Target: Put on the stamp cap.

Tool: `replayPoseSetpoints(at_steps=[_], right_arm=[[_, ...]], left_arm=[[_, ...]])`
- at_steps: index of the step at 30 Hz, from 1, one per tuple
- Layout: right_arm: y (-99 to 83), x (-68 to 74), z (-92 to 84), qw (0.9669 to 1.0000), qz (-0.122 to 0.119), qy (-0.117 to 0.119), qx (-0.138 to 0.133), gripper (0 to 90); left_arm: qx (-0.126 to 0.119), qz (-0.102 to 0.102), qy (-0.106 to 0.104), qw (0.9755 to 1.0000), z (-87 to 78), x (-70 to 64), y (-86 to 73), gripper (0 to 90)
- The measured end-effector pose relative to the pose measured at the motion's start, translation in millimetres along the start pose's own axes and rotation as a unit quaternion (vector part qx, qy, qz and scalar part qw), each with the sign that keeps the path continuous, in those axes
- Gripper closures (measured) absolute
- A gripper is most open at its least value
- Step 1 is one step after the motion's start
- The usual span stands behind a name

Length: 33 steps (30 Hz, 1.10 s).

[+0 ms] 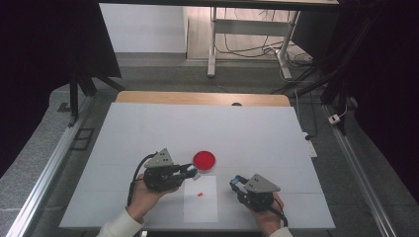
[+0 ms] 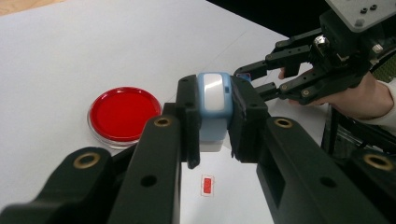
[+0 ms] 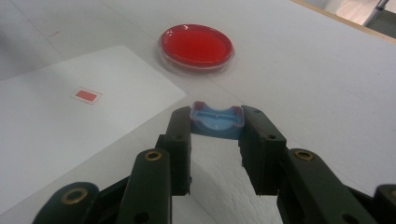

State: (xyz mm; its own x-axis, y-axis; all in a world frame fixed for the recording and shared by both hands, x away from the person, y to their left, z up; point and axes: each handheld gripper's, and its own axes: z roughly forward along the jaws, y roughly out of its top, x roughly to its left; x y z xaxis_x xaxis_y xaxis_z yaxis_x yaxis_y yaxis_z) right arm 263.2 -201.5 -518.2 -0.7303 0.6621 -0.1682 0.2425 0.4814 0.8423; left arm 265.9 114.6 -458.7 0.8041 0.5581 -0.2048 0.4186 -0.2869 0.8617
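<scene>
White table (image 1: pixel 148 128), paper sheet (image 1: pixel 200 210) bearing red rectangle mark (image 1: pixel 200 194), no legible writing

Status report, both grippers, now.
Left gripper shut on pale blue stamp body. Right gripper shut on blue cap. Red dish beside; nothing blocking.

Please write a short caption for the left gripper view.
Left gripper fingers clamp a light blue stamp above a red-marked paper, beside a red dish.
</scene>
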Motion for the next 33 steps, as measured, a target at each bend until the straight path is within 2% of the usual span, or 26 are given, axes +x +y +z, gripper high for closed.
replayPoseSetpoints(at_steps=[25, 33], right_arm=[[10.7, 22.7, 14.3, 0.9995, -0.019, 0.024, -0.001, 64.4], [14.7, 31.8, 19.9, 0.9989, -0.021, 0.042, -0.007, 64.4]], left_arm=[[0.003, 0.001, -0.001, 1.0000, 3.8, -2.0, -0.5, 75.4], [0.004, 0.000, 0.000, 1.0000, 5.2, -1.3, -1.1, 75.4]])
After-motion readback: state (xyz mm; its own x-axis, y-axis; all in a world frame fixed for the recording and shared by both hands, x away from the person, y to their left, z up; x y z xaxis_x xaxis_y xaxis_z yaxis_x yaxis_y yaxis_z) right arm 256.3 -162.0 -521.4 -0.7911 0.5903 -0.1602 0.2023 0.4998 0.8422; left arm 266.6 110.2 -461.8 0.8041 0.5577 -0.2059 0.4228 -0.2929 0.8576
